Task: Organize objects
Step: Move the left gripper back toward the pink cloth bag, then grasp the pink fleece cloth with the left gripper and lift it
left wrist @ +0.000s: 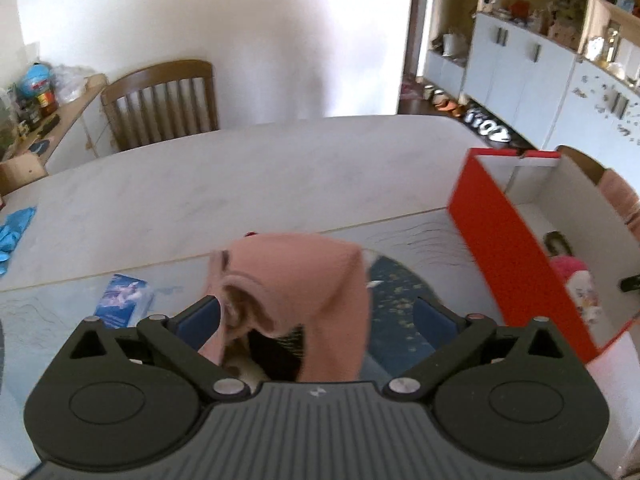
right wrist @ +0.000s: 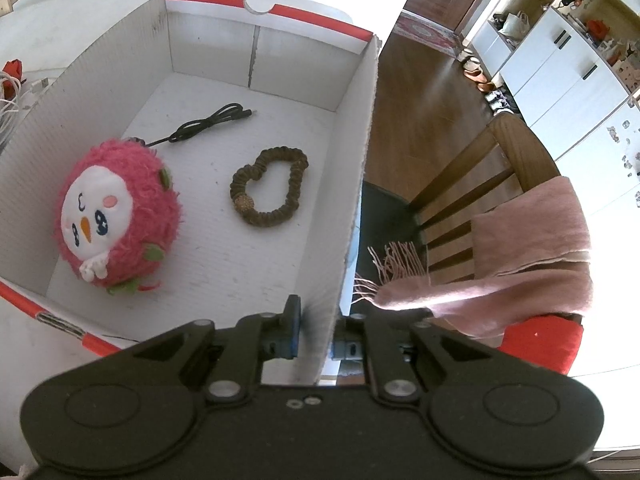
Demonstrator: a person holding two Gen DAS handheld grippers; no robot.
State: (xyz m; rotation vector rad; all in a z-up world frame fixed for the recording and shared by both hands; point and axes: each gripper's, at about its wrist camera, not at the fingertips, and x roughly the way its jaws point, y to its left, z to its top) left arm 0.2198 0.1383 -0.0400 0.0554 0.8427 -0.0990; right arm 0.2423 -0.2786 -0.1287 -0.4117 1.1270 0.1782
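A white cardboard box with red outer walls [right wrist: 256, 52] stands on the table. My right gripper [right wrist: 318, 336] is shut on the box's right wall, one pad inside and one outside. In the box lie a pink plush toy [right wrist: 116, 216], a brown scrunchie [right wrist: 268, 186] and a black cable [right wrist: 204, 124]. In the left wrist view my left gripper [left wrist: 318, 320] stands wide open, left of the box [left wrist: 504, 248]. A pink knitted cloth [left wrist: 304, 280] sits between its fingers, its folded edge against the left finger [left wrist: 200, 320]. Neither pad presses on it. I cannot tell whether it rests on the table.
The pale table [left wrist: 240, 176] carries blue gloves [left wrist: 14, 232] at the far left, a blue packet [left wrist: 124, 296] and a dark blue mat [left wrist: 400, 292]. A wooden chair [left wrist: 160, 104] stands behind it. Another chair with a pink scarf [right wrist: 520, 248] stands right of the box.
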